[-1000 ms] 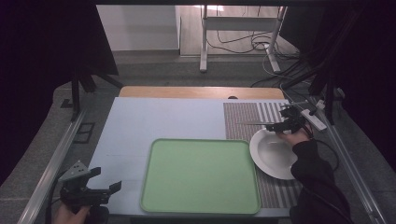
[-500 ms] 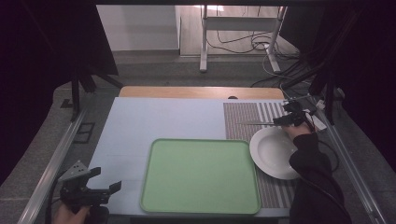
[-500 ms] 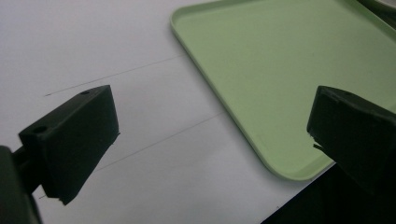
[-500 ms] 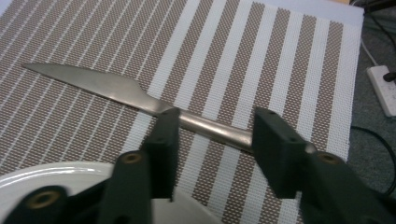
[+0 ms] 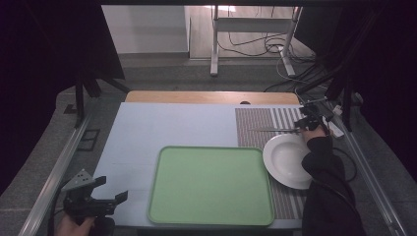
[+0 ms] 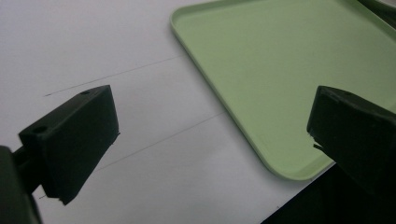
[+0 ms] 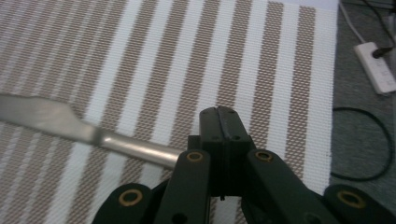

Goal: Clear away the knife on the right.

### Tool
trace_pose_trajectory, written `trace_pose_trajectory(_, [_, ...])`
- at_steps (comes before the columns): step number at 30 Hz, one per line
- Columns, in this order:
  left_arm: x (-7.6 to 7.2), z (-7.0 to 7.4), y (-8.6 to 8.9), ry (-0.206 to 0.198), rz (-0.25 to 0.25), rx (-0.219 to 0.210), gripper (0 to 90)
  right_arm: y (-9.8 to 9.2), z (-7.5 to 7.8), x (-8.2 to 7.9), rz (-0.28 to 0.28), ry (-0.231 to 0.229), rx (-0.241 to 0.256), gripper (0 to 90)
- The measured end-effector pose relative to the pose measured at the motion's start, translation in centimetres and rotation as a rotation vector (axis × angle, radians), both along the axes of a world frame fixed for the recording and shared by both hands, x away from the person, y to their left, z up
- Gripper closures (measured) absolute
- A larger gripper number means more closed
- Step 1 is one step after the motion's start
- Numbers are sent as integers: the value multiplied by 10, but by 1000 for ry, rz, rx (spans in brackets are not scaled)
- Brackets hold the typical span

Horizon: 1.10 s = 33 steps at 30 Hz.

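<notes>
Nearest the person, at the front left corner of the desk [image 5: 162,123], the left hand-held gripper [image 5: 105,201] is held low by a hand [image 5: 74,226], pointing right toward the tray. Its jaws stand wide apart with nothing between them; in the left gripper view they frame the pale desk surface and the near corner of the green tray [image 6: 280,70].

Green tray [image 5: 211,184]: rectangular, rounded corners, raised rim, lying flat on the desk near its front edge. Contents: empty, both in the high view and in the part seen from the left gripper view.

Just right of the tray, white plate [image 5: 287,160] sits on the striped placemat [image 5: 265,120], its left rim close beside the tray's right edge; whether they touch cannot be told. Plate holds nothing. The person's dark sleeve [image 5: 322,162] covers its right side.

Farther back, over the placemat beyond the plate, the right hand-held gripper [image 5: 304,124] is clamped on the handle of a table knife [image 5: 270,130]. In the right gripper view the jaws are pressed together on the handle end of the knife [image 7: 70,123], blade running off to the left above the brown and white stripes. In the high view the knife lies roughly level, blade toward the desk's middle. Whether the blade touches the mat cannot be told.

Right of the placemat, off the desk: white power strip [image 7: 376,65] and a black cable [image 7: 373,140] on the floor
</notes>
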<state>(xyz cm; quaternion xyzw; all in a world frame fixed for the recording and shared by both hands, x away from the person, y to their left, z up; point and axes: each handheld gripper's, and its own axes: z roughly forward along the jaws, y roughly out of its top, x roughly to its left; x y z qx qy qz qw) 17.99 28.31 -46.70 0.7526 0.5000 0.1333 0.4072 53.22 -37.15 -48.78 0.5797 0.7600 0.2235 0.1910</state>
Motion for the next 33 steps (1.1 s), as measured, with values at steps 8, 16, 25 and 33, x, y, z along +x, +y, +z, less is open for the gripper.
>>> trace_pose_trajectory(8, [-1,0,0,0,1,2,21,-3,-6,3,3,39,-85,900])
trace_pose_trajectory(16, [-1,0,0,0,2,4,20,-17,-2,-14,45,136,-38,900])
trace_pose_trajectory(25, [0,0,-1,0,-1,9,20,-22,1,-27,105,207,-17,900])
trace_pose_trajectory(33, [0,0,-1,0,-4,13,21,-23,17,-23,29,67,72,671])
